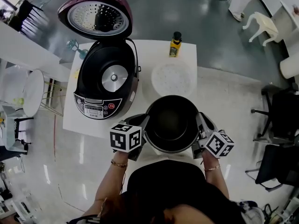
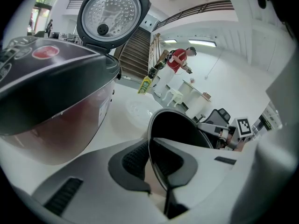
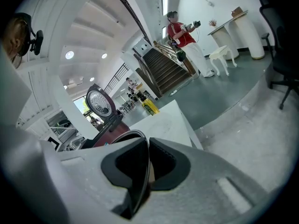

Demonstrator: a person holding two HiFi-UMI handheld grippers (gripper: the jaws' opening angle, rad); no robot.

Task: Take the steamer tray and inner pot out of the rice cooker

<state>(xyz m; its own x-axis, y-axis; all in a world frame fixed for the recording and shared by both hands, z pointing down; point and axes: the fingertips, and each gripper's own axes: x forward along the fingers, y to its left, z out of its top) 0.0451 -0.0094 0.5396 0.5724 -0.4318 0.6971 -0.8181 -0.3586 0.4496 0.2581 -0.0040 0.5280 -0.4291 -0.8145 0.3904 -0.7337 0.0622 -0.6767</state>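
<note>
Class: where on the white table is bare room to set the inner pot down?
Bare: the strip between steamer tray and held inner pot, and the back strip left of the bottle. Crowded: the rice cooker fills the left side.

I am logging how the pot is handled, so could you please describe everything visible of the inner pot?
The inner pot is a round, deep bowl, dark and matte inside with a thin paler rim, apparently coated metal. It is empty and upright, out of the rice cooker, at the table's near edge in front of the steamer tray. The left gripper and right gripper are shut on opposite sides of its rim. Whether its base rests on the table is unclear.
</note>
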